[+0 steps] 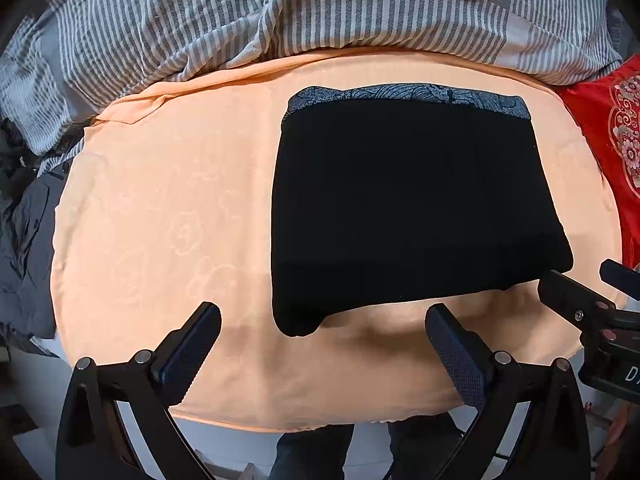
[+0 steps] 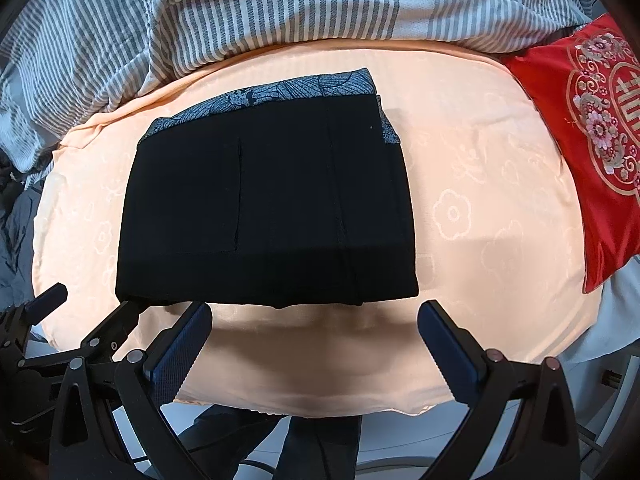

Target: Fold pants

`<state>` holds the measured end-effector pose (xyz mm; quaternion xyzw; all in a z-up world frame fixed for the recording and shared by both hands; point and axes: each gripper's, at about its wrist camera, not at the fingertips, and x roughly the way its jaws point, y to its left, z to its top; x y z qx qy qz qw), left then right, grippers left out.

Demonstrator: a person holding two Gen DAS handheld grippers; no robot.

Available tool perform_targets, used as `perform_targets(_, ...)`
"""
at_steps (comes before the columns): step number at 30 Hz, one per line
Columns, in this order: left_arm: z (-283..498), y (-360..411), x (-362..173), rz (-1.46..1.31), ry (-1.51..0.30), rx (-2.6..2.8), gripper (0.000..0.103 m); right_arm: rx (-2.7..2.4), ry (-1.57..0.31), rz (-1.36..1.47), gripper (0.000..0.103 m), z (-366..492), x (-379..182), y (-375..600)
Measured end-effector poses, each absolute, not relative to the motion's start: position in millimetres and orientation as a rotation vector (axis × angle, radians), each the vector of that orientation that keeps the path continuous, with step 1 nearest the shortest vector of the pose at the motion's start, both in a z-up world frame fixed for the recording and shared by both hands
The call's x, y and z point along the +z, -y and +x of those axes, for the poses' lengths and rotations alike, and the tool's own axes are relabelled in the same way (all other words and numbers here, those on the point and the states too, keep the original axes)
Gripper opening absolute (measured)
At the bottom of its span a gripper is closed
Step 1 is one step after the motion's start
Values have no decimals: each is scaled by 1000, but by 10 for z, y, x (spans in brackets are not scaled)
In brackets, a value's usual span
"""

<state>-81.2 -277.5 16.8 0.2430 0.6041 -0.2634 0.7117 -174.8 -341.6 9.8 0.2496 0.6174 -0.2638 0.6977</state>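
Observation:
Black pants (image 1: 408, 200) lie folded into a compact rectangle on a peach blanket (image 1: 160, 200), with a grey-blue patterned lining showing along the far edge. They also show in the right wrist view (image 2: 268, 208). My left gripper (image 1: 323, 318) is open and empty, hovering just short of the pants' near edge. My right gripper (image 2: 315, 314) is open and empty, also just short of the near edge. The right gripper shows at the right edge of the left wrist view (image 1: 580, 288), and the left gripper at the lower left of the right wrist view (image 2: 92, 308).
A grey-and-white striped duvet (image 1: 280, 12) is bunched along the far side of the peach blanket (image 2: 480, 220). A red embroidered cushion (image 2: 592, 152) lies at the right. Dark grey clothing (image 1: 28, 240) is piled at the left. The bed's near edge and the floor lie below the grippers.

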Motion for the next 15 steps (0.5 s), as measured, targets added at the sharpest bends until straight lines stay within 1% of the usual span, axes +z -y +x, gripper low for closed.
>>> perform_targets(15, -791, 2756, 161, 553, -1316, -585, 103, -589, -1371, 535, 103, -1678, 133, 3384)
